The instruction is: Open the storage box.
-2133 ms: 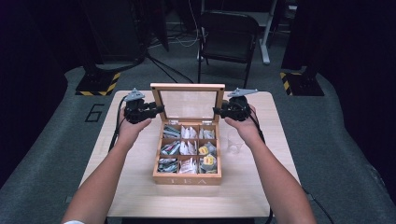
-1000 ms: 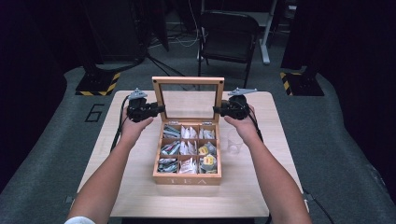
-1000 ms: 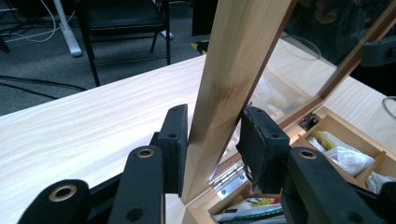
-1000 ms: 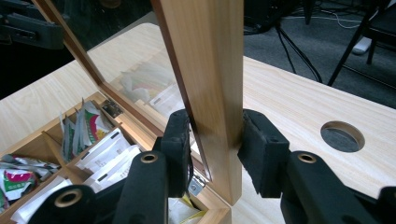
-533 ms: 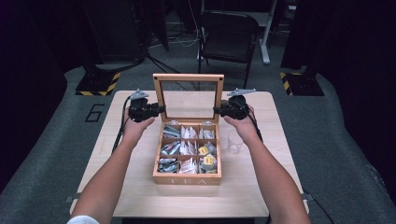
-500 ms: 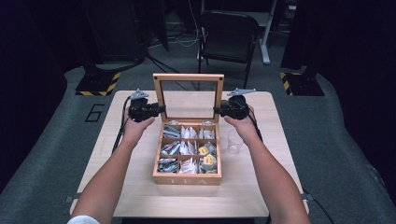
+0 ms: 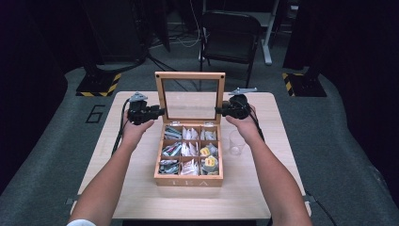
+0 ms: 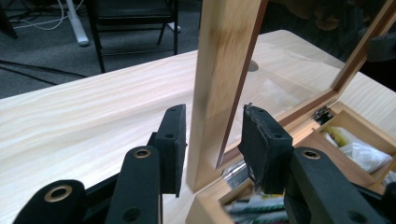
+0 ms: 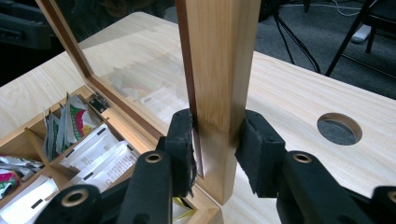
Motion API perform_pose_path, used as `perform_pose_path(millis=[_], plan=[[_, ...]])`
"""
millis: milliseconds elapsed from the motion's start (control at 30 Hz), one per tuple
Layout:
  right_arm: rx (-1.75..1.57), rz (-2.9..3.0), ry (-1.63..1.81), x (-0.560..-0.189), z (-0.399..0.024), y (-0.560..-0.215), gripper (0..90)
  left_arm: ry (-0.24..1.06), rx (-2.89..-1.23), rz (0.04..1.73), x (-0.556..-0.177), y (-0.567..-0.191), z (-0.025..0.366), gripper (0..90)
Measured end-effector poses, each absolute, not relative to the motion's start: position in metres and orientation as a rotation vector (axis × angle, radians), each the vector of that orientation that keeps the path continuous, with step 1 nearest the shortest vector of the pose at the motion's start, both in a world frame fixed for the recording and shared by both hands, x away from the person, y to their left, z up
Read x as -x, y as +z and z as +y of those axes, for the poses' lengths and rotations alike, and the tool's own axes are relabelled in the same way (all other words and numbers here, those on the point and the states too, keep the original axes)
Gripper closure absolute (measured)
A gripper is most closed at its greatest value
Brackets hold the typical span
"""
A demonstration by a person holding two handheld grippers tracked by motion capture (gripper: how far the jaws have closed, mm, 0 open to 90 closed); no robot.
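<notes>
Left gripper [image 8: 212, 149] straddles the left side rail of the glass-paned wooden lid [image 7: 190, 96] of the light wooden tea box with nine compartments [image 7: 189, 157]. In the left gripper view a sliver of space shows between each black pad and the rail. The jaws have just been opening a touch, with the rail between them, so they bracket the wood without pressing it. Judgement: this side is letting go now that the lid stands upright on its hinges.

Lid stands at the back edge of the box, near vertical, the pane facing the person. The box sits mid-table on the pale wooden table [image 7: 117, 141], its compartments full of tea sachets [image 7: 188, 150]. A clear plastic cup [image 7: 236, 142] stands just beside the box's right wall.

Right gripper [image 9: 215, 147] holds the lid's right rail low down, near the hinge corner. In the right gripper view both pads lie against the wood, the inner one on the framed face, the outer on the back. Judgement: the two-sided hold keeps the lid from twisting on its hinges; this side steadies it while the left frees itself.
</notes>
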State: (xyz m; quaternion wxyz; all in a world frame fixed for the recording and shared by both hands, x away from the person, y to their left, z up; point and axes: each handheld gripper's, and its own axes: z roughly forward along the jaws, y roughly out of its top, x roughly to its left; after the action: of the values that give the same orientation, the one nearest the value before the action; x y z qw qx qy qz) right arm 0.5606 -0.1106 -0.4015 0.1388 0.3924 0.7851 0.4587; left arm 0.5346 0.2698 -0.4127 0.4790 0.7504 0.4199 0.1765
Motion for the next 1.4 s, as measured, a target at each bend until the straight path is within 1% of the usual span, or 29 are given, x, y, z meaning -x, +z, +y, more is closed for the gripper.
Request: perform_pose_path(millis=[300,467,567,667,900,1033,1133,1400], plan=[[-1.169,2.265,1.305,-0.567,-0.109,-0.402,65.8,0.437,-1.798,1.038,-0.526,-0.412,0.282,60.9],[-1.191,2.26,1.316,-0.57,-0.109,-0.403,65.8,0.419,-1.792,1.027,-0.522,-0.408,0.28,60.9],[-1.199,2.258,1.32,-0.572,-0.109,-0.404,65.8,0.431,-1.821,0.995,-0.521,-0.407,0.279,61.0],[-1.194,2.258,1.316,-0.574,-0.109,-0.404,65.7,0.429,-1.818,0.993,-0.52,-0.406,0.277,60.9],[-1.206,2.251,1.302,-0.573,-0.108,-0.404,65.0,0.424,-1.815,0.993,-0.518,-0.405,0.276,61.0],[-1.218,2.247,1.299,-0.571,-0.107,-0.404,61.2,0.423,-1.812,0.998,-0.518,-0.406,0.277,60.9],[-1.214,2.25,1.292,-0.571,-0.108,-0.403,60.9,0.423,-1.809,0.999,-0.518,-0.406,0.278,60.9],[-1.192,2.24,1.301,-0.558,-0.12,-0.391,59.8,0.424,-1.81,0.999,-0.516,-0.405,0.279,60.9]])
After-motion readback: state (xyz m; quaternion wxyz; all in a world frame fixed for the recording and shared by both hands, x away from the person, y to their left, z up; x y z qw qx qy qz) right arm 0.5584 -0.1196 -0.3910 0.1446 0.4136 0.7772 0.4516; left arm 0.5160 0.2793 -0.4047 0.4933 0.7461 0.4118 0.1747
